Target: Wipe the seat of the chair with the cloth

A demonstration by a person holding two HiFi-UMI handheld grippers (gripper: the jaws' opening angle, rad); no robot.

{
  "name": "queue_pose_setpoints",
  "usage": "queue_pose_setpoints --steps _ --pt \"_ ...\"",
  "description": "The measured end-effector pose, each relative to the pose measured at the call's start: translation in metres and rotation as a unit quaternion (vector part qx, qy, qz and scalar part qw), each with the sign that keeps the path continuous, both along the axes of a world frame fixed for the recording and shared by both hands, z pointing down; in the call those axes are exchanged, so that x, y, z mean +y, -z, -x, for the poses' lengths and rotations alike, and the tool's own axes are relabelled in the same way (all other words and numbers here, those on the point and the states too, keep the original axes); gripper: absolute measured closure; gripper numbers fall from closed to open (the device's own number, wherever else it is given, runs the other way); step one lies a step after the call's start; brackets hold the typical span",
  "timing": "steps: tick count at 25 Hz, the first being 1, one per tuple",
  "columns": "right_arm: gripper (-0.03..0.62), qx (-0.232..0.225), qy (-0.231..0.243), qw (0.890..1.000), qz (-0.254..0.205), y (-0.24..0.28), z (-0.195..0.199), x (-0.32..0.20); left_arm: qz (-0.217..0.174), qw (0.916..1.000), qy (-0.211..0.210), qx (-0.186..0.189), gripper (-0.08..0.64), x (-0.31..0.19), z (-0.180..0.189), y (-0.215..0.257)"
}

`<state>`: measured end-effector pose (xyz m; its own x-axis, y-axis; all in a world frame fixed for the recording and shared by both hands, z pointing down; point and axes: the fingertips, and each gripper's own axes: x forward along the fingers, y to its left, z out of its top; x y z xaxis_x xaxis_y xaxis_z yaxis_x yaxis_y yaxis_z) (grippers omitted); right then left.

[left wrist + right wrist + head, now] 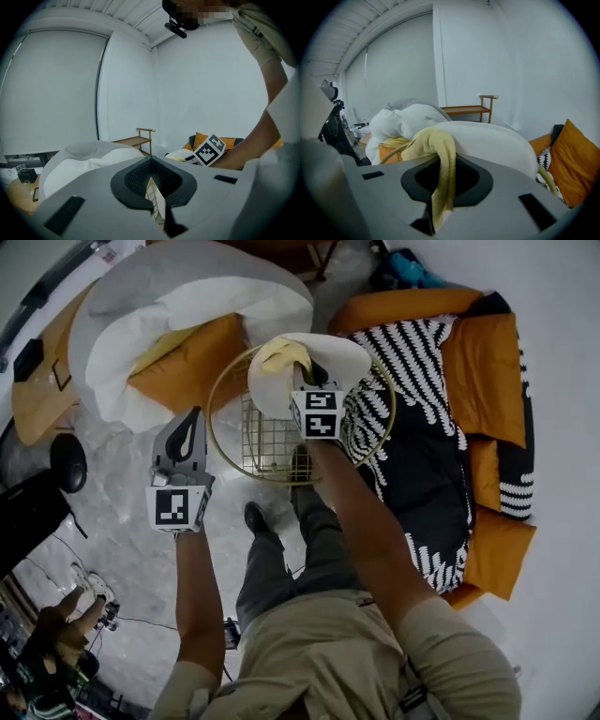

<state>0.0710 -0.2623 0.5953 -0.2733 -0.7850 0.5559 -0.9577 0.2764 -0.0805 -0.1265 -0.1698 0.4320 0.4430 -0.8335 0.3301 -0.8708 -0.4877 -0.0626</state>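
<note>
The chair is a round gold wire frame with a wire mesh seat and a white cushion at its back. A yellow cloth lies bunched against that cushion. My right gripper is over the chair and shut on the yellow cloth, which hangs down between its jaws in front of the white cushion. My left gripper hovers left of the chair's rim, shut and holding nothing. In the left gripper view its jaws show only a sliver of mesh.
A white lounge seat with an orange cushion stands left of the chair. An orange sofa with a black-and-white throw lies to the right. A wooden side table stands by the wall. My shoe is below the chair.
</note>
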Motion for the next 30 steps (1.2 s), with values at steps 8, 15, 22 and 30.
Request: queue_pose_setpoints --steps 8,15,22,30 --pt "0.54 0.023 -0.172 0.985 0.012 -0.002 -0.184 0.027 -0.003 0.9996 -0.025 0.014 0.546 -0.013 -0.031 0.0" --pt "0.54 0.028 -0.176 0.984 0.008 0.001 -0.197 0.033 0.01 0.999 -0.043 0.004 0.546 -0.011 -0.044 -0.007" --pt "0.54 0.005 -0.16 0.987 0.014 -0.006 -0.143 0.026 0.0 0.9995 -0.025 0.018 0.546 -0.009 -0.032 -0.002" --pt "0.54 -0.051 -0.027 0.997 0.05 -0.029 0.033 0.008 0.018 0.9998 0.002 0.008 0.546 0.009 0.003 -0.019"
